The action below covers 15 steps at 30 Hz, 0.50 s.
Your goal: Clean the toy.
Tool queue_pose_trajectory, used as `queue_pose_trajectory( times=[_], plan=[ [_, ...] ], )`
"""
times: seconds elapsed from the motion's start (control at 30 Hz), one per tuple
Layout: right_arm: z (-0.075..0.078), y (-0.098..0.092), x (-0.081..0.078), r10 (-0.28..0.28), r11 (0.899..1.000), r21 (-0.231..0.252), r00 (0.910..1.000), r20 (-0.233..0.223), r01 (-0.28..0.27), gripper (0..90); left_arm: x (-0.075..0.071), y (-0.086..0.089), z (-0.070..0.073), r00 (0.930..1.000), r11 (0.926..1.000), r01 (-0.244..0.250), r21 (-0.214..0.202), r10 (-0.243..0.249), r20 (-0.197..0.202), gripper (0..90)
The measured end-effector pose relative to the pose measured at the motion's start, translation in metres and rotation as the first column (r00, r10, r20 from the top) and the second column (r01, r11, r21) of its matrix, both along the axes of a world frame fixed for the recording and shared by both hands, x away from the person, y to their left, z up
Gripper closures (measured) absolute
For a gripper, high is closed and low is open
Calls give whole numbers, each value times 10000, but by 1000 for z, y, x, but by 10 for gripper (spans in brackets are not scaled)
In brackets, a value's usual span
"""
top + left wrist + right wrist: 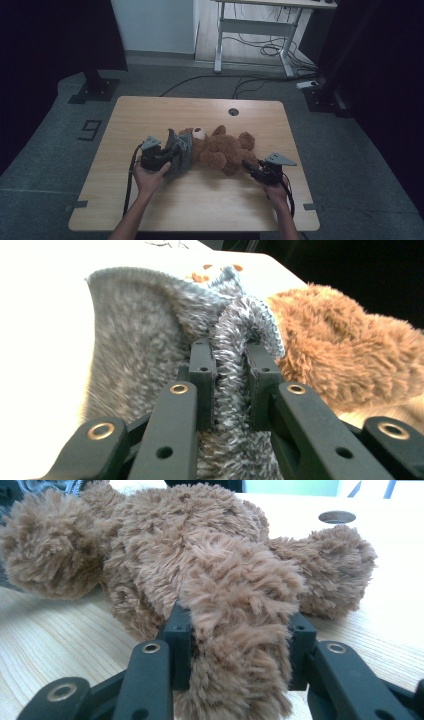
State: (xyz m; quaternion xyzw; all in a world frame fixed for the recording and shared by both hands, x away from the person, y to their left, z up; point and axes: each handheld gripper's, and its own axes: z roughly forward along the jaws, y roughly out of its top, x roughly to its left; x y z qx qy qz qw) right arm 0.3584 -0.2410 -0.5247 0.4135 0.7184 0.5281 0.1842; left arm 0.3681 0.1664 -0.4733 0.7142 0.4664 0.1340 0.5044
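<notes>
A brown teddy bear [222, 149] lies on its back in the middle of the wooden table [150, 115], head to the left. A grey knitted garment [181, 156] covers part of its head. My left gripper [172, 153] is shut on a bunched fold of that grey knit [231, 375], right beside the brown fur [345, 355]. At the bear's lower end, my right gripper [251, 169] is shut on one furry leg [240, 645]. The bear's other leg [330, 565] and an arm [47, 550] lie loose on the tabletop.
A round cable hole [233, 111] sits near the table's far edge. Beyond the table stand a white desk frame [255, 30] with cables on the floor and dark stands at both sides.
</notes>
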Motion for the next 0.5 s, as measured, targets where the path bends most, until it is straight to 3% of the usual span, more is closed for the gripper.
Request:
queue_pose_trajectory(
  times=[0.13,0.27,0.37,0.5],
  plan=[
    [0,0,1,-16,10000,1,10000,7,16,591,-3,-15,15,9984,9988,464,-158,-459,319,771],
    [0,0,1,-30,10000,-1,10000,13,30,591,-4,-49,33,9908,9928,1198,-95,-1189,654,770],
    [0,0,1,-25,10000,4,10000,4,25,591,-4,-82,43,9792,9827,1849,83,-1850,833,770],
    [0,0,1,-24,10000,29,10000,-8,24,591,-2,-128,51,9589,9629,2634,585,-2680,936,769]
  ],
)
